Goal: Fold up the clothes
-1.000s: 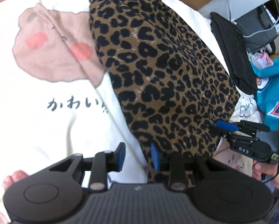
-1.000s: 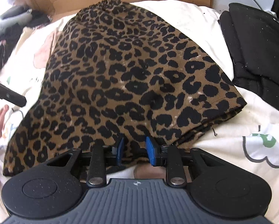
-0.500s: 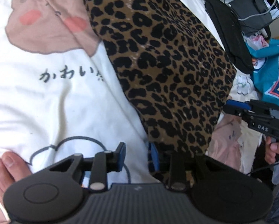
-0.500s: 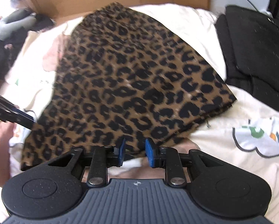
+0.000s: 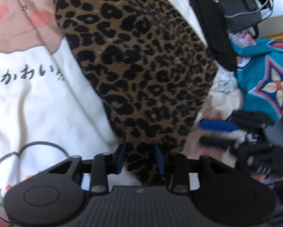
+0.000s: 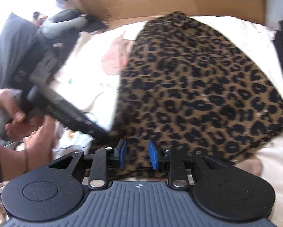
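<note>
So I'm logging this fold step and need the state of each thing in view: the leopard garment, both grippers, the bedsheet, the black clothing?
leopard-print garment: folded, spread on the sheet, near edge between both grippers' pads.
left gripper: jaws just opening, fabric edge between its pads.
right gripper: jaws just opening, fabric between its pads.
white printed sheet: spread under the garment, wrinkled.
black clothing: piled beside the garment.

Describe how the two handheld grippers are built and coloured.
Both match: the left gripper and right gripper have blue pads on black link arms with silver pivot pins, and a ribbed dark grey body between two round black discs.
</note>
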### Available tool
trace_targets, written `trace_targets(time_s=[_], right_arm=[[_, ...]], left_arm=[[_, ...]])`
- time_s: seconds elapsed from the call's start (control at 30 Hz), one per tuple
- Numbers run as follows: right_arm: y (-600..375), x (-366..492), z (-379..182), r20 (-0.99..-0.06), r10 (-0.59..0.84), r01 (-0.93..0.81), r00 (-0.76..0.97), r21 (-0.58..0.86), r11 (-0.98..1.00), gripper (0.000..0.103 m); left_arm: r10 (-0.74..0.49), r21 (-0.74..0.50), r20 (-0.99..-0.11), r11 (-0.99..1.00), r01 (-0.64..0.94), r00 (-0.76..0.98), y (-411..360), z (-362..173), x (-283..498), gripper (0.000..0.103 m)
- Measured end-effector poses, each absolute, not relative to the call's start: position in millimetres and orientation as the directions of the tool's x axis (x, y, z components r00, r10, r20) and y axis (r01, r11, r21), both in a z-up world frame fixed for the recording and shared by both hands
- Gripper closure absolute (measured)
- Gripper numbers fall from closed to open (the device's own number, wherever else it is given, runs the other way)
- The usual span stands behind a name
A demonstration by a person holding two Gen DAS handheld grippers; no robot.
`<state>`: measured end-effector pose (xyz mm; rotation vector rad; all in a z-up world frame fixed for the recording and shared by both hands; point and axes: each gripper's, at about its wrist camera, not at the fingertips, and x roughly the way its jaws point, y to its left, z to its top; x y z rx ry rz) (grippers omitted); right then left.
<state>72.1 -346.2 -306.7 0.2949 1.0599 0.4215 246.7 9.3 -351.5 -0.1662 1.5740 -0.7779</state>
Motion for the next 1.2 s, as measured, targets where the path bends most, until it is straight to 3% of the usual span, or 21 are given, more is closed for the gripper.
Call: trace_targets(time_s=[0.23, 0.33, 0.6, 0.63, 0.67, 0.77, 1.2], right_arm=[[-320.1, 64.3, -303.1, -0.743, 0.553, -0.289, 0.376, 0.474, 0.832, 0.065], [-311.6, 60.8, -299.6, -0.732, 0.57, -0.319, 0.372, 0.476, 0.82, 0.057], [-294.8, 60.3, -310.2, -0.8, 0.473, -0.364, 0.369, 0.344, 0.865, 0.054], [-294.9, 60.3, -311.9, -0.807, 0.463, -0.365, 0.367, 0.333, 0.869, 0.058], [-295.6, 60.2, -312.9, -0.812, 0.456, -0.367, 0.365, 0.325, 0.872, 0.07], [-299.2, 60.5, -314.2, -0.822, 0.436, -0.368, 0.367, 0.302, 0.879, 0.093], [-318.6, 70.5, -304.5, -0.79, 0.466, -0.273, 0.398, 0.383, 0.883, 0.094]], left_arm=[[-0.576, -0.606, -0.795, 0.743, 0.283, -0.189, 3.3, -346.0, 249.7, 0.06], [-0.601, -0.627, -0.779, 0.732, 0.268, -0.181, 2.0, -338.7, 253.2, 0.06], [-0.624, -0.648, -0.761, 0.715, 0.263, -0.179, -6.3, -332.7, 255.9, 0.062], [-0.622, -0.646, -0.762, 0.716, 0.265, -0.178, -5.4, -332.1, 256.2, 0.062], [-0.621, -0.644, -0.764, 0.717, 0.266, -0.177, -4.5, -331.4, 256.5, 0.062], [-0.61, -0.625, -0.778, 0.729, 0.281, -0.149, 2.8, -323.4, 258.2, 0.062], [-0.444, -0.459, -0.884, 0.763, 0.456, -0.146, -0.4, -332.2, 230.3, 0.053]])
